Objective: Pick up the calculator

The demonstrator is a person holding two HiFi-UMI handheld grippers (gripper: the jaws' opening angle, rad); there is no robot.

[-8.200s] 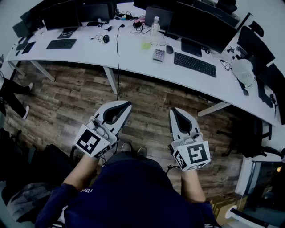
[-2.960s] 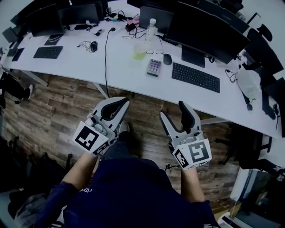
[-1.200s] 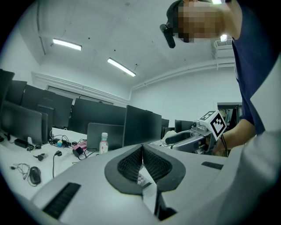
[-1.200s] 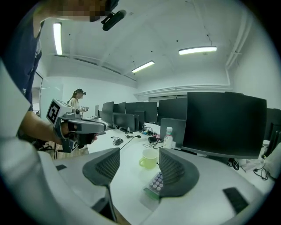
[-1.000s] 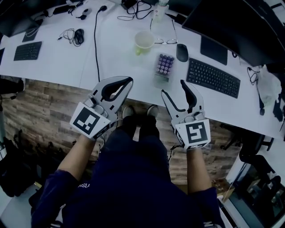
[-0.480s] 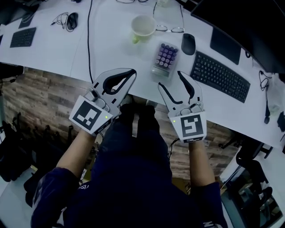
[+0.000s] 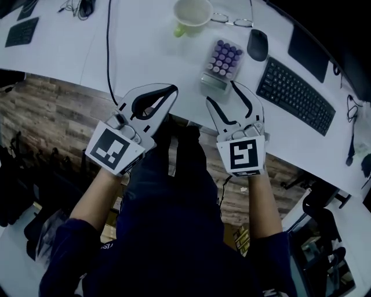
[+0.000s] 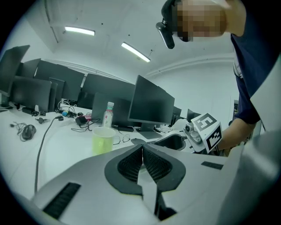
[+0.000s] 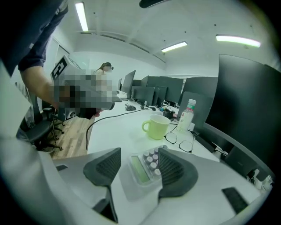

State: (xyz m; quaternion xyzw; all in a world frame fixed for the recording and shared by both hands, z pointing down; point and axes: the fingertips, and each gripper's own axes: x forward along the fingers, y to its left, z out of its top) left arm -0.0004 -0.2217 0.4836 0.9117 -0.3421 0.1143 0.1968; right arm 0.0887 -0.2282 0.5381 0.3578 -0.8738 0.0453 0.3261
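Legs [image 7: 181,168]: dark trousers directly below the camera, over a wood-plank floor [image 7: 46,98]; only the head view shows them.
Left gripper [image 7: 171,90]: over the desk's near edge, left of the calculator [image 7: 224,60]. Its own view [image 8: 142,159] shows the ribbed pads pressed together with nothing between them.
Right gripper [image 7: 222,95]: jaws spread. The head view puts its tips at the calculator's near end, the right tip just beside the near corner; contact is unclear. Its own view [image 9: 138,157] frames the calculator in the gap between the pads.
Calculator: flat on the white desk [image 7: 145,52] near the front edge, display end toward the person, rounded purple keys beyond. The right gripper view [image 9: 150,164] shows the greenish display, only a pale strip from above.
Mug [image 7: 192,11]: pale green, upright, beyond and left of the calculator; the handle reads clearly in the right gripper view [image 9: 158,126].
Glasses [image 7: 232,22]: lying right of the mug.
Mouse [image 7: 257,44], keyboard [image 7: 295,87]: right of the calculator, clear only from above.
Cable [image 7: 108,46]: black, running across the desk to its near edge.
Bottle [image 8: 107,115]: upright behind the mug, before dark monitors [image 8: 151,105]; seen only in the gripper views.
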